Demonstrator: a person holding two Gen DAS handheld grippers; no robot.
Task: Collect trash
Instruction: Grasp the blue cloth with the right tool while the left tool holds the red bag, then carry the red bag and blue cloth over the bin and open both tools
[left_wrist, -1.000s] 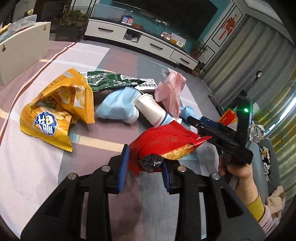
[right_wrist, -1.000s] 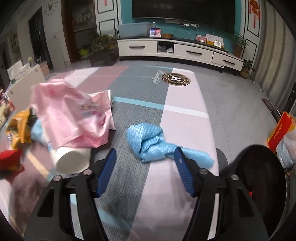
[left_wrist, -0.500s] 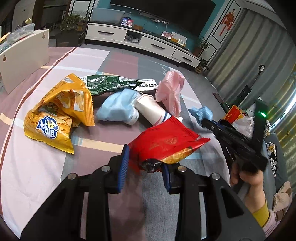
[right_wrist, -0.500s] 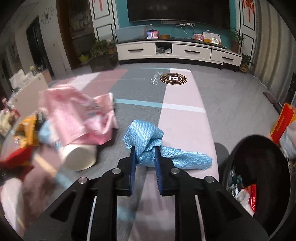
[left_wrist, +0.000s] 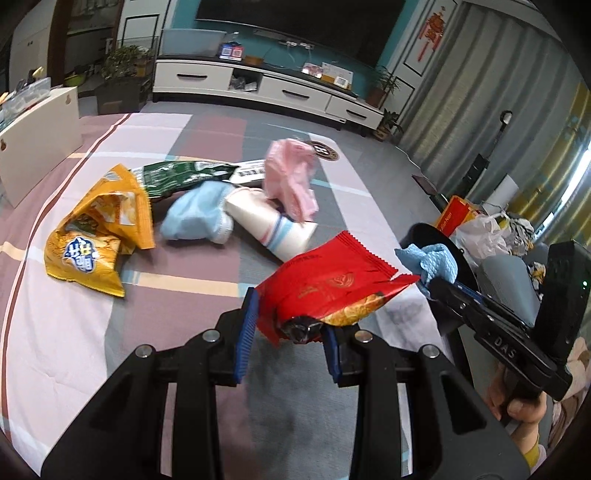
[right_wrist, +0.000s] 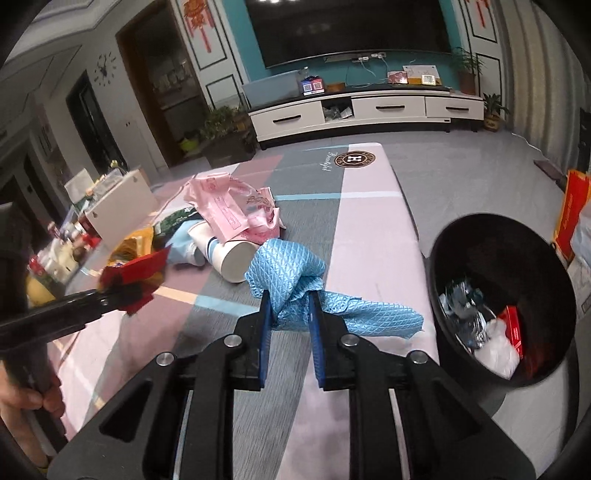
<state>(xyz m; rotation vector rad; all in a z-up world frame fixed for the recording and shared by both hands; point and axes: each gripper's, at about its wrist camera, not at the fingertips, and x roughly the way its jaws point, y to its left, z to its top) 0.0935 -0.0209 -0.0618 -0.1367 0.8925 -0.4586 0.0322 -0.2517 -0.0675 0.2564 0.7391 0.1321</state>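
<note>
While the left claw (left_wrist: 290, 326) pinches one red wrapper (left_wrist: 328, 284), long axis pointing ahead-right, the right claw (right_wrist: 290, 314) clamps one blue cloth (right_wrist: 295, 284), one black bin (right_wrist: 506, 295) right of it.

Red wrapper (left_wrist: 328, 284) in left claw (left_wrist: 288, 326)

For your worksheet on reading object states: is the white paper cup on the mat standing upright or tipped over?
Tipped over. The paper cup lies on its side on the mat, its open mouth facing the right wrist camera, partly under the pink bag.
</note>
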